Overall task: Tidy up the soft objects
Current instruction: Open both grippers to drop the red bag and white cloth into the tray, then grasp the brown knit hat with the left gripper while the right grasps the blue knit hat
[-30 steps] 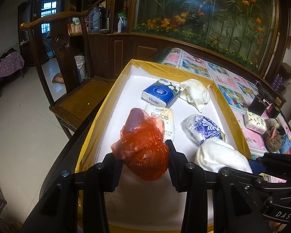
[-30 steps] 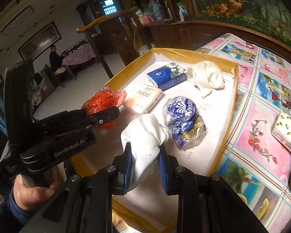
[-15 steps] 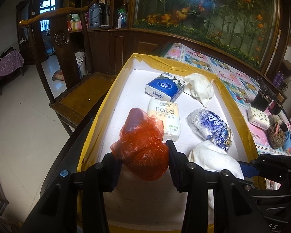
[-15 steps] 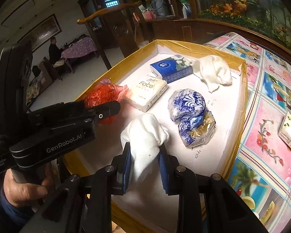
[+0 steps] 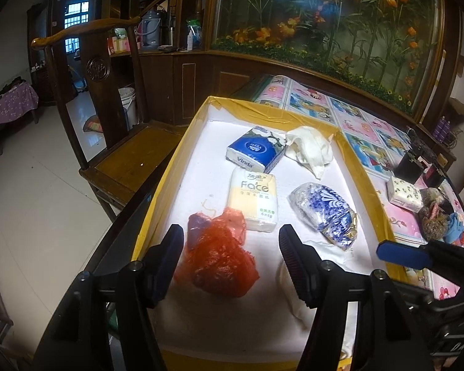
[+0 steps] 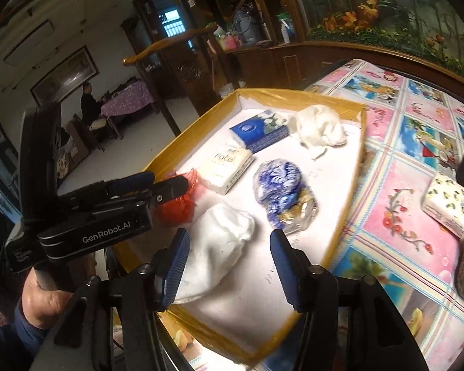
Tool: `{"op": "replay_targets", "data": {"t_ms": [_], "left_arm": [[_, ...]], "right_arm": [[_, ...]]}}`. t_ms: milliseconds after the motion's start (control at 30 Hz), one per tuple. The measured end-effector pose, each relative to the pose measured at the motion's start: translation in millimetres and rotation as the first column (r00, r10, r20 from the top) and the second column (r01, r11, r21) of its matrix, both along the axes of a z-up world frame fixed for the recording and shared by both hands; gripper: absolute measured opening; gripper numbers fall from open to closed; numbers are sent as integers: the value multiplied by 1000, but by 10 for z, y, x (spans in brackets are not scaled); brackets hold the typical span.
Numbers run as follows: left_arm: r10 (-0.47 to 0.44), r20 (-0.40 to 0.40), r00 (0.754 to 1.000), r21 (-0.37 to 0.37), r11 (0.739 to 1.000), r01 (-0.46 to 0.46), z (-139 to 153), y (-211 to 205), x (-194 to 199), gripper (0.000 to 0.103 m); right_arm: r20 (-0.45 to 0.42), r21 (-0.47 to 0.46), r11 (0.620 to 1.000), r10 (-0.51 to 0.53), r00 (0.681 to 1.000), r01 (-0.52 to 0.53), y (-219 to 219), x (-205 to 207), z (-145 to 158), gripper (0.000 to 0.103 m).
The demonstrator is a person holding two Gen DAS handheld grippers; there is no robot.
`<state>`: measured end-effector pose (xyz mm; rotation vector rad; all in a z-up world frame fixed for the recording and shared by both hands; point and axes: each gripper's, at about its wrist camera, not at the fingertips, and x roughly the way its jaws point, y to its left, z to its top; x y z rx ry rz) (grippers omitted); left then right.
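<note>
Both tongs were spreading at this moment. The left tongs had their jaws opening around a red plastic bag, which lay on the white floor of the tray between the fingers, and no pad pressed on it. The right tongs were opening as well, with a white cloth bundle lying between them, close against the left finger but apparently no longer pinched.

Judging by how things lay, the sorting looked well along. Six soft things sat inside the yellow-edged tray: the red bag and the white bundle nearest the tongs, then beyond the fingertips a cream tissue pack and a blue-and-white patterned bag, and farthest off a blue tissue pack beside a crumpled white cloth. Still outside, well off to the right of the tongs on the patterned tablecloth, were a leaf-printed tissue pack and a fuzzy brown thing I could not identify; those probably remained to be brought in.

The blue pack read "Vinda". The cream one read "Face", with smaller print too small to read. The left tongs' body, seen from the right wrist, carried "GenRobot.AI".
</note>
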<state>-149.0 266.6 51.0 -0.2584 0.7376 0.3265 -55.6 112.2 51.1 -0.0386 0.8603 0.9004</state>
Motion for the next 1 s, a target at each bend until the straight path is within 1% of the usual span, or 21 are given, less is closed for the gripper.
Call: {"op": "replay_targets", "data": {"t_ms": [233,367,467,533,600,667,733,800,833,933,1000], "left_arm": [[-57,1,998,7,998,57,74,-253,95,63],[-104,-7,995,10,994,105,110,-461,178,63],[-150,-11,989,9,989,150,150,-651,246,63],[-190,-10,982,-1,982,190,172,-793,300,64],[-228,-13,974,-20,974,227,173,-933,364,65],[-265,-20,964,-36,964,264,162,-1080,423,65],[-308,-27,951,-55,950,306,149,-1250,491,65],[-354,-34,935,-86,933,350,130,-1428,566,65],[-381,-37,924,-107,921,376,118,-1527,611,66],[-444,-43,895,-158,888,433,91,-1795,757,68],[-471,-41,881,-200,868,455,82,-1956,880,74]], "right_arm": [[9,47,996,-79,997,79,-461,56,139,59],[1,81,985,-152,988,152,-842,109,179,59],[22,86,971,-225,974,223,-1205,156,228,58],[64,83,948,-312,948,307,-1542,195,268,61],[72,83,921,-387,919,381,-1868,266,271,64],[71,57,888,-460,885,456,-2181,347,245,66],[85,27,855,-519,851,519,-2454,414,205,66],[109,-10,820,-568,816,572,-2677,456,146,65],[111,-20,807,-585,804,590,-2763,483,116,65],[88,-20,795,-603,793,607,-2939,540,45,65],[92,-35,791,-606,790,611,-2970,554,6,65]]}}
